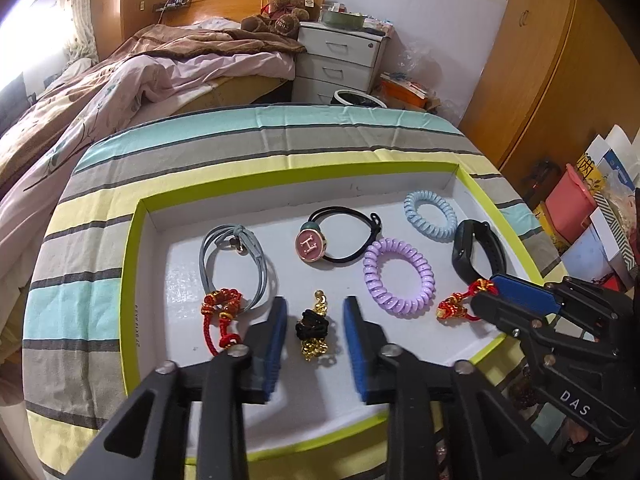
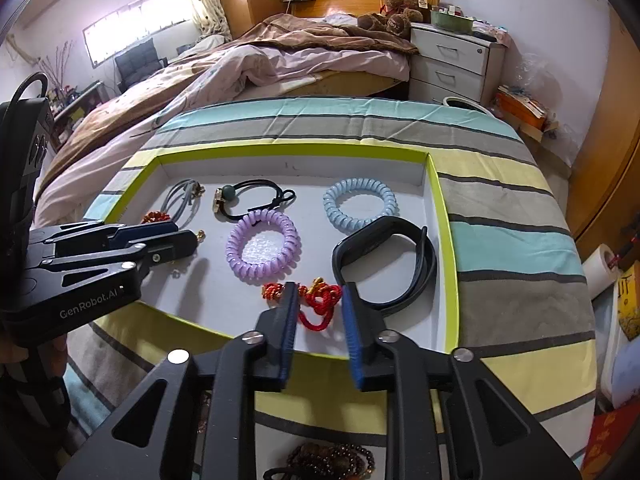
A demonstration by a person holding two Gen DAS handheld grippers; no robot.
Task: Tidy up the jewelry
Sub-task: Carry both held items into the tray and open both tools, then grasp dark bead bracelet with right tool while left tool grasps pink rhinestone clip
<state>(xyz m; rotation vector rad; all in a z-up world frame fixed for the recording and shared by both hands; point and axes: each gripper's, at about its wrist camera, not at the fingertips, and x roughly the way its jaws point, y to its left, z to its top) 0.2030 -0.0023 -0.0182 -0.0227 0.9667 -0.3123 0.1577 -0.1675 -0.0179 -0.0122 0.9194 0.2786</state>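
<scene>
A white tray with a lime rim [image 1: 132, 240] holds jewelry. My left gripper [image 1: 316, 308] is open, its fingers either side of a black and gold bracelet [image 1: 314, 330] lying on the tray. My right gripper [image 2: 320, 294] is open around a red knotted cord bracelet [image 2: 320, 304], which also shows in the left wrist view [image 1: 456, 306]. Also in the tray: a purple coil tie [image 1: 398, 272], a blue coil tie [image 1: 430, 216], a black band [image 1: 476, 250], a black tie with a pink H charm [image 1: 310, 244], a grey tie [image 1: 236, 264] and another red bracelet [image 1: 222, 316].
The tray sits on a striped cloth [image 1: 248, 136] over a table. Brown bead bracelets [image 2: 332, 460] lie on the cloth below my right gripper. A bed [image 1: 100, 92] and a white drawer unit [image 1: 340, 64] stand beyond the table.
</scene>
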